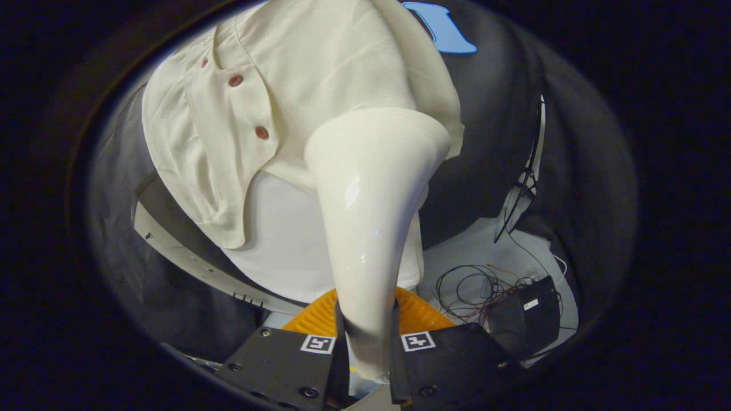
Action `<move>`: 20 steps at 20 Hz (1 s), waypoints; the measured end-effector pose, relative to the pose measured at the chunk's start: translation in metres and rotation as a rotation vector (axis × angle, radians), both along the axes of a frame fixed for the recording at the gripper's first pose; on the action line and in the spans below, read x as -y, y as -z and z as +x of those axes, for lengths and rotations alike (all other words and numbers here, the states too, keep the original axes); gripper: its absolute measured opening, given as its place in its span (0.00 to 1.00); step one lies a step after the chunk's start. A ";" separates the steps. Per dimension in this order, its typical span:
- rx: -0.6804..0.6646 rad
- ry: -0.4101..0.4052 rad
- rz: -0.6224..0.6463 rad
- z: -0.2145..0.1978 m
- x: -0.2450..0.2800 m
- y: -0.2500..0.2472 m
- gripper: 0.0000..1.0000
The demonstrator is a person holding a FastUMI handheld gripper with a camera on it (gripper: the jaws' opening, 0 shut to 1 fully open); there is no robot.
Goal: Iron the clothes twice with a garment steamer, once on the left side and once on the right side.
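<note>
- Gripper view shows the gripper with both fingers pressed against the narrow handle of a glossy cream garment steamer, one finger on each side, so it is clamped on the steamer.
- From between the fingers the steamer rises ahead and widens into a broad head, which lies against the lower right part of a cream shirt.
- That shirt hangs just beyond the fingers and has dark red buttons down its front placket, left of the steamer's head.
- Under the shirt's hem a plain white layer shows; whether it is a form or another garment cannot be told.
- An orange ribbed piece sits just behind the fingers at the steamer's base.
- Right of the fingers, a small black box lies on a white surface with loose thin wires beside it.
</note>
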State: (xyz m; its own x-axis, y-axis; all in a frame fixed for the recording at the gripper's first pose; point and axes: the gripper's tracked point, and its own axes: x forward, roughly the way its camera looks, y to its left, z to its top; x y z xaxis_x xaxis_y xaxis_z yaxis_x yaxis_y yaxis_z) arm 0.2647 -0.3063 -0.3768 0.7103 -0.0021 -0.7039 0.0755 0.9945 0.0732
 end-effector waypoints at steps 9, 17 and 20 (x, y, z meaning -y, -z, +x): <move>-0.063 0.055 0.044 -0.023 -0.006 0.056 0.28; -0.045 0.111 -0.004 -0.056 -0.042 0.054 0.28; -0.002 0.120 -0.018 -0.071 -0.076 0.027 0.28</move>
